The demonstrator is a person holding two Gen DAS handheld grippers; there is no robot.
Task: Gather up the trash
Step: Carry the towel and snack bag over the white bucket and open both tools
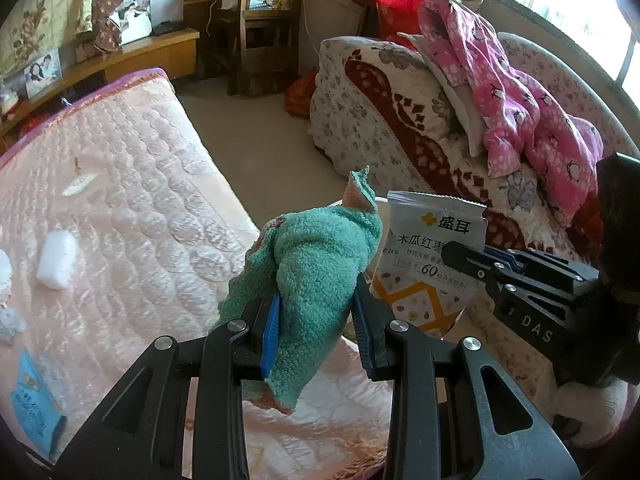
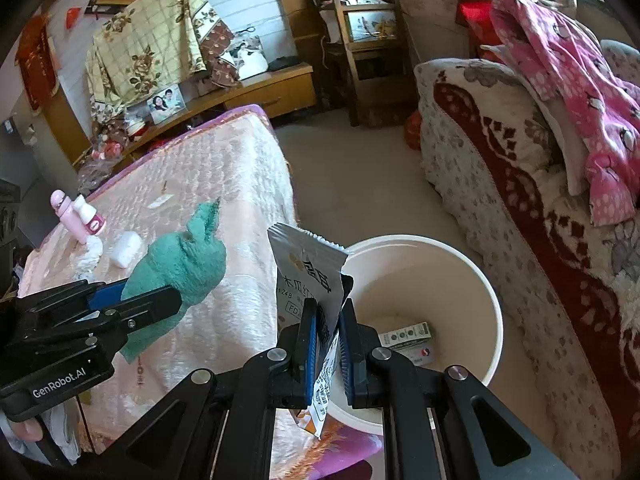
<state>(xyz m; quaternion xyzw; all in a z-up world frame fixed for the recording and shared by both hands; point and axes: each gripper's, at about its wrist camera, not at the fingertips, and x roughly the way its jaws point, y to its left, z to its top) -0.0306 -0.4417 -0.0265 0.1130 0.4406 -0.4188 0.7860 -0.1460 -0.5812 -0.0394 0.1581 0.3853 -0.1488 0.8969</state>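
Packet (image 2: pixel 310 276) upright in the right gripper (image 2: pixel 326 344), jaws clamped flat on its lower half, long axis standing near vertical, hanging just short of the bin's (image 2: pixel 494 300) near rim, the bin on the floor off the bed's (image 2: pixel 224 176) edge. The opening lay ahead and slightly right of that gripper. The left gripper (image 1: pixel 316 332), squeezed on a green towel (image 1: pixel 316 256), hung over the bed's edge, farther from the bin. Right hand was clearly nearer for the drop.

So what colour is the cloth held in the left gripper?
Teal green, with a pinkish underside; the cloth shows best in the left wrist view.
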